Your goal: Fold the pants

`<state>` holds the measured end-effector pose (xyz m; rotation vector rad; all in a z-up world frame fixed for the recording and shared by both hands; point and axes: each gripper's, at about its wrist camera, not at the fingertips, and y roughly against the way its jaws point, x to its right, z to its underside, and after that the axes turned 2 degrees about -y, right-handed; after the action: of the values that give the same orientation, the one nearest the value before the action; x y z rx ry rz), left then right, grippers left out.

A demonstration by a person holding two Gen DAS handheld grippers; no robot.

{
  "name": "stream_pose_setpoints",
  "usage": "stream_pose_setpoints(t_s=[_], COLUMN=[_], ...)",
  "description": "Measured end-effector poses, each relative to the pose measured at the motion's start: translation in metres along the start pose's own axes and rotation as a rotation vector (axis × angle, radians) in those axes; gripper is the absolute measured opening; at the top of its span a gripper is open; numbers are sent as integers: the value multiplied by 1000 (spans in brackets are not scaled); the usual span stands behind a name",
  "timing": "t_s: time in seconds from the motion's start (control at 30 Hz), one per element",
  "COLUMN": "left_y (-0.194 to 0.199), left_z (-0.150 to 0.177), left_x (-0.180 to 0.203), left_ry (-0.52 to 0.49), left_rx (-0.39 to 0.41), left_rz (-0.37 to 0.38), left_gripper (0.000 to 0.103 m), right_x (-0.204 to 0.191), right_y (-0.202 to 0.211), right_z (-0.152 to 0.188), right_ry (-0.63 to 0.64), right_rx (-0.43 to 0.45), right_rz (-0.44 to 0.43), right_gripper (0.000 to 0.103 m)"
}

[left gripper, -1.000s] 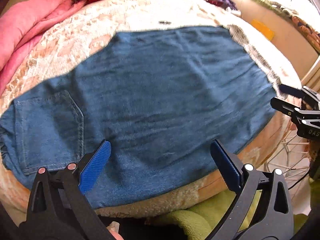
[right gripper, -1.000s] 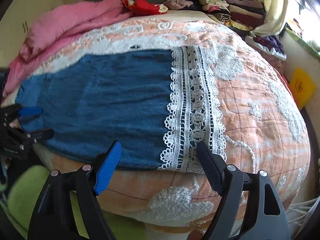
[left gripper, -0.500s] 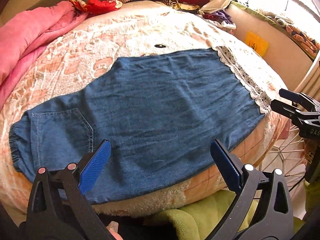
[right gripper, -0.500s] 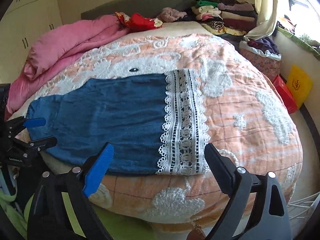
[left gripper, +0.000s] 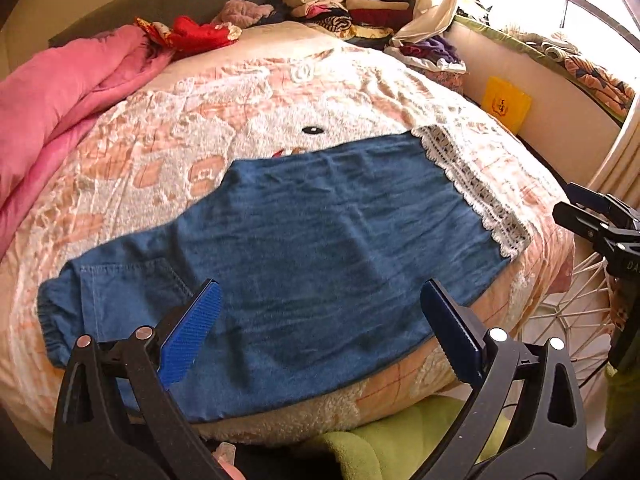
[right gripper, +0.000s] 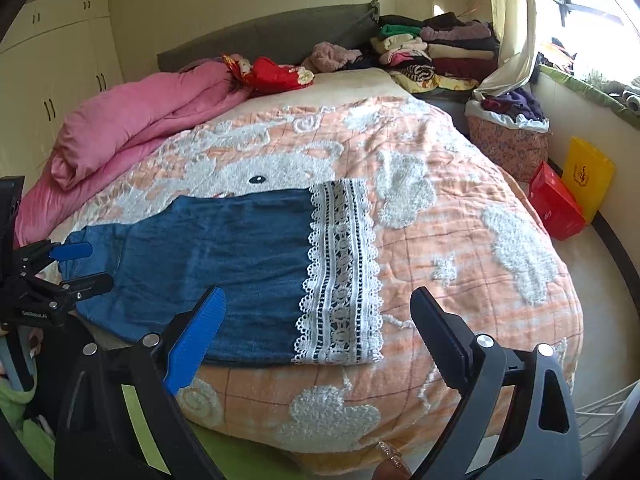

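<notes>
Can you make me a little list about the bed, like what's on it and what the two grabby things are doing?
pants: blue denim pants lying flat on the bed, nothing gripping them
lace hem: white lace band at the end of the pants nearer the window
bedspread: peach bedspread with fluffy white animal shapes
pink quilt: pink quilt bunched along the far side
clothes pile: folded clothes stacked by the headboard
left gripper: open, empty, above the pants
right gripper: open, empty, above the lace hem

A pink quilt [right gripper: 132, 120] lies bunched far ahead-left of the gripper on the peach bedspread [right gripper: 460, 248]. Folded clothes [right gripper: 436, 52] are stacked far ahead, with a red box [right gripper: 556, 208] and yellow bag [right gripper: 588, 176] off right.
</notes>
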<state>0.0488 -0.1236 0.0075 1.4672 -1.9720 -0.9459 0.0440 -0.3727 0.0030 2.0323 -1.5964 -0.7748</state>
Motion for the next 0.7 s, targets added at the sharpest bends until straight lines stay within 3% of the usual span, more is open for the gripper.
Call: stream_pose_setpoints(t_s=[0.33, 0.5, 0.7], left_y=[-1, -14, -31], left_z=[-29, -48, -71], left_x=[13, 22, 32], left_ry=[-33, -63, -88], left_rx=[38, 44, 56], left_rz=[17, 27, 46], left_gripper=[93, 93, 93], right_x=[6, 4, 10], right_y=[12, 14, 9], right_z=[-2, 1, 4], right_ry=[-10, 40, 21], right_rx=[35, 65, 52], right_rz=[16, 102, 92], right_gripper=[93, 93, 94])
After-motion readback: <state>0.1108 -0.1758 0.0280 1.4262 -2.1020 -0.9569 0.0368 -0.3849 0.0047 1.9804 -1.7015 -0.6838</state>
